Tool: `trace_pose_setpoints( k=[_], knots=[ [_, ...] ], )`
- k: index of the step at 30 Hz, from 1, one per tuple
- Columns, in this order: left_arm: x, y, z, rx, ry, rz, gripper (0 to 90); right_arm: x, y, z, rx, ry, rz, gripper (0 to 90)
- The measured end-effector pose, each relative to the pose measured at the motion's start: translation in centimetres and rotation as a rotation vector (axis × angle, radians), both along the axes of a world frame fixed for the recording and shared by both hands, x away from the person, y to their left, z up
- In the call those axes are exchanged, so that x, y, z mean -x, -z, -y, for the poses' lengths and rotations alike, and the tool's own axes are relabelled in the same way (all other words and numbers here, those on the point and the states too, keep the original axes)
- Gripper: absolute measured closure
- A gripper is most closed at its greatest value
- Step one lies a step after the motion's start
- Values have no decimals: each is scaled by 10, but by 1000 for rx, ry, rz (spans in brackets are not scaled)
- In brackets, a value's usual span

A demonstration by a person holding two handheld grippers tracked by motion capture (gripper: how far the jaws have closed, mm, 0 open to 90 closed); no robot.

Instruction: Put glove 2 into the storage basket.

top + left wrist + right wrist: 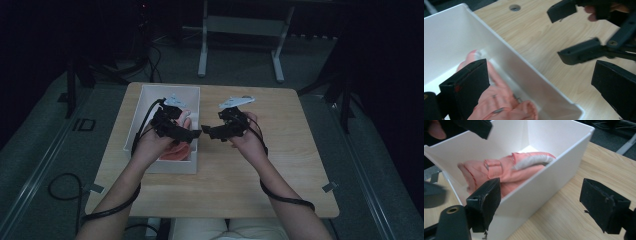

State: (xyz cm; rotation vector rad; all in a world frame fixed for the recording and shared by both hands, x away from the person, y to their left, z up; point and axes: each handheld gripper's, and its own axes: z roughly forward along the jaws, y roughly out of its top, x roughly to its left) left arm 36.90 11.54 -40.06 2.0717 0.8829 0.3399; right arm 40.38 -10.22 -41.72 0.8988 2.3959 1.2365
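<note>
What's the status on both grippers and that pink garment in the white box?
Left gripper open, empty, over box edge. Right gripper open, empty, above wooden table. Crumpled pink fabric garment lying inside white rectangular box. Nothing in the way.

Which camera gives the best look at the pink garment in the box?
The right gripper view: the pink garment lies bunched inside the white box, with its grey trim plain. The left gripper view shows part of it behind a jaw. In the high view just a pink patch peeks out under the left gripper.

Pink garment (499, 100) partly hidden behind left tool (544, 85) jaw.
</note>
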Motion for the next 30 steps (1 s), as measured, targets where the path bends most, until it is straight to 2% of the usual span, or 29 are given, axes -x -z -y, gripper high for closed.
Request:
trace_pose_setpoints(
  k=[2,6,8,12,13,15,16,17,19,21,24,27,30],
  knots=[
    [4,0,5,-7,15,8,10,2,3,7,3,2,7,156],
    [12,0,13,7,38,17,11,5,8,17,17,12,25,157],
    [19,1,20,11,56,27,11,9,16,29,31,12,36,151],
    [26,3,30,12,84,39,11,12,25,39,45,15,37,151],
    [31,5,39,-5,108,53,11,13,27,42,47,15,38,151],
    [37,7,47,2,138,57,11,15,31,48,47,19,42,151],
    [37,7,47,2,138,57,11,15,31,48,47,19,42,151],
    [42,10,56,-1,163,62,11,16,36,55,38,19,30,151],
    [44,11,60,-6,172,67,11,17,37,58,35,21,30,152],
    [50,15,69,-5,200,70,11,18,42,64,32,22,31,152],
    [55,22,79,0,224,85,11,21,51,71,53,22,30,152],
    [58,29,86,20,245,85,11,24,61,79,69,21,25,152],
    [62,36,93,18,266,87,11,28,71,85,81,18,25,152]
  ],
)
